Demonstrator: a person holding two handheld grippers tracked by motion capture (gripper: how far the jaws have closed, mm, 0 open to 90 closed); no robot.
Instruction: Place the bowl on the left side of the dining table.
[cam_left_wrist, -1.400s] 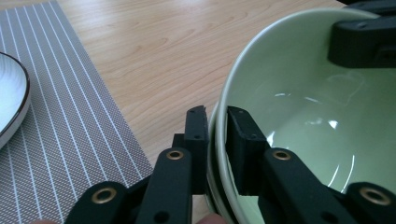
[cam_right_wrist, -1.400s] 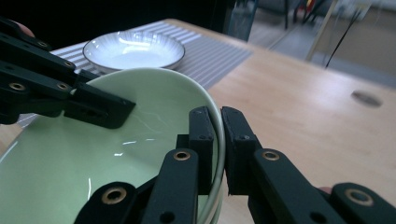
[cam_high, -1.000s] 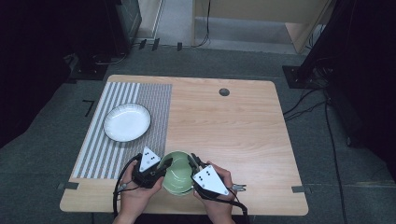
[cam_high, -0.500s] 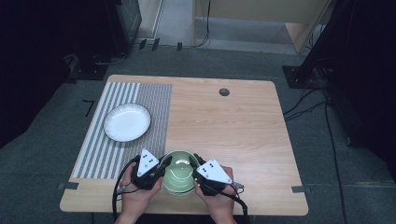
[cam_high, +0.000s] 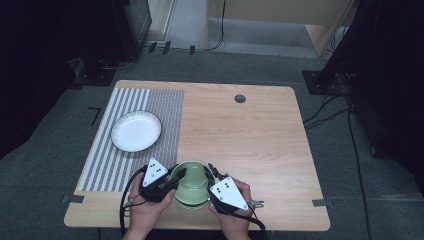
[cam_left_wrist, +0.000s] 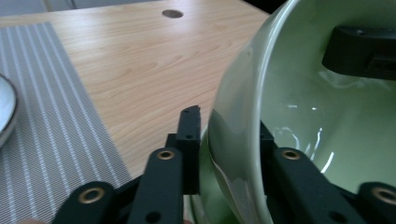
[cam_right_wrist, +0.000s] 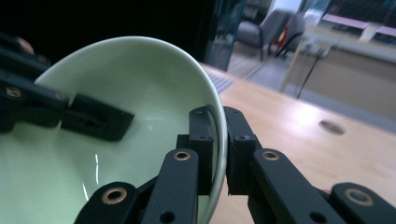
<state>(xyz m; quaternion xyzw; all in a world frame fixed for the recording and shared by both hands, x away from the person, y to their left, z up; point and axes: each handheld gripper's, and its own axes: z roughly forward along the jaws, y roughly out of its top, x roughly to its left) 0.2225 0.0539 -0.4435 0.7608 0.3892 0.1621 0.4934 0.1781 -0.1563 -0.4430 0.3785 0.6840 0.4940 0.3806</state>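
The green bowl (cam_high: 191, 184) at the near edge of the surface (cam_high: 260, 135) sits between the left gripper (cam_high: 176, 179) and right gripper (cam_high: 213, 176), closing the gap between them. Beyond it, bare wood lies open to the far edge. On the left, a white plate (cam_high: 136, 131) occupies the striped mat (cam_high: 165, 107).

A green bowl near the front edge of the table

The green bowl (cam_high: 192, 183) is shiny, smooth and empty inside — it tips to one side, lifted a little, with its rim pinched on two sides.
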